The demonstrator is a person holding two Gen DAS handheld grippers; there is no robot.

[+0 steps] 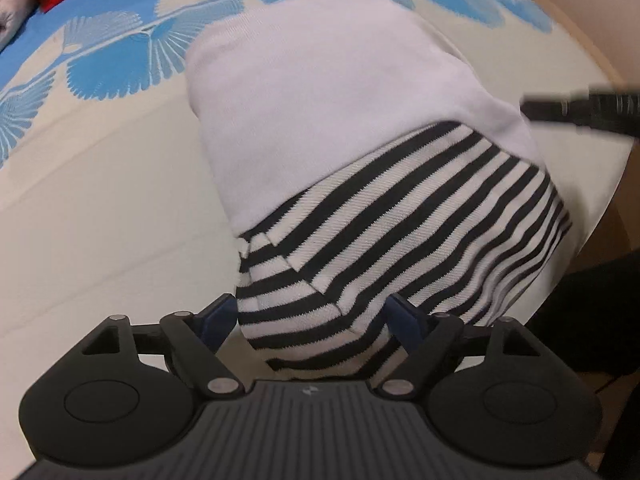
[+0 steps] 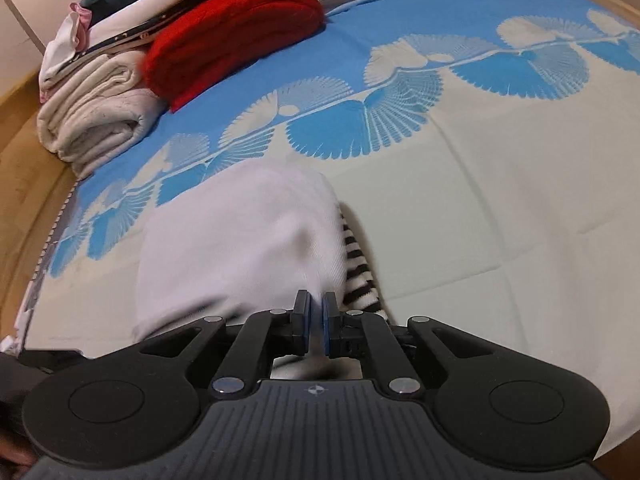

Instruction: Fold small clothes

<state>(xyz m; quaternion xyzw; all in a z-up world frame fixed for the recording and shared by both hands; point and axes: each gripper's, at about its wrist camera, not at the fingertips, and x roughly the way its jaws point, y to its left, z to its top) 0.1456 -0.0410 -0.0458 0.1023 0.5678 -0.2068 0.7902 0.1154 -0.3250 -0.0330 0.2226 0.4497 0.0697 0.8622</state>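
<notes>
left gripper (image 1: 316,316) wide (astride garment (image 1: 340,128)), right gripper (image 2: 316,312) pinched

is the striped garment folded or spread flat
Folded, at least partly: the striped garment has its white part doubled over the stripes, and a striped flap overlaps near the open left gripper.

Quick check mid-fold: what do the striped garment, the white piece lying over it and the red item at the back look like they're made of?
Striped garment: a knit, probably cotton jersey; matte, with fine ribbing visible across the black and white bands.
White piece: a similar soft matte knit with a faint weave texture; the exact fibre is unclear.
Red item: fuzzy, fleece-like or brushed wool; its nap and hairy edges show.
</notes>
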